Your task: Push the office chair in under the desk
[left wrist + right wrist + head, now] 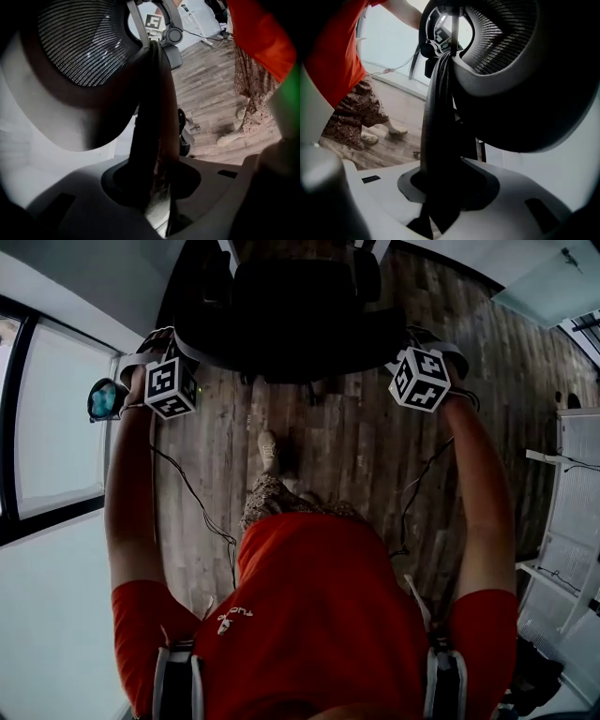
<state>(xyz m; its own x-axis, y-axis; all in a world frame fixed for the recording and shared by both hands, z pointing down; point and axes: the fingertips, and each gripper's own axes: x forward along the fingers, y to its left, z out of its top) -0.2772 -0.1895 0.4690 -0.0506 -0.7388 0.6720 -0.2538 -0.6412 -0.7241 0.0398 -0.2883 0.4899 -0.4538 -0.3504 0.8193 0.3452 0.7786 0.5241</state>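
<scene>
Office chair [291,315] stands straight ahead of me on the wood floor [356,446], its back toward me. I cannot make out the desk in any view, so I judge the push has most of its travel left.

My left gripper [173,352] is clamped on the left edge of the mesh backrest [79,47], and my right gripper [412,348] is clamped on the right edge. Each gripper view shows its jaws closed over the dark rim.

What worries me:

- **Chair turning.** If one arm pushes harder than the other, I expect the chair to swivel on its column or veer on its castors and arrive crooked.
- **Grips slipping.** The rim is narrow and curved, so a forward shove could slide the pads along it and let a gripper skid off.
- **Backrest tilting.** I am pushing high up, and the back may recline before the base starts to roll.
- **Armrests catching.** The dark shapes at the chair's sides may be armrests, and they could hit the desk edge.
- **My feet and cables.** My foot [269,451] is near the chair base. The cable [192,498] hanging from the left gripper runs beside my leg, and a step could snag it.
</scene>
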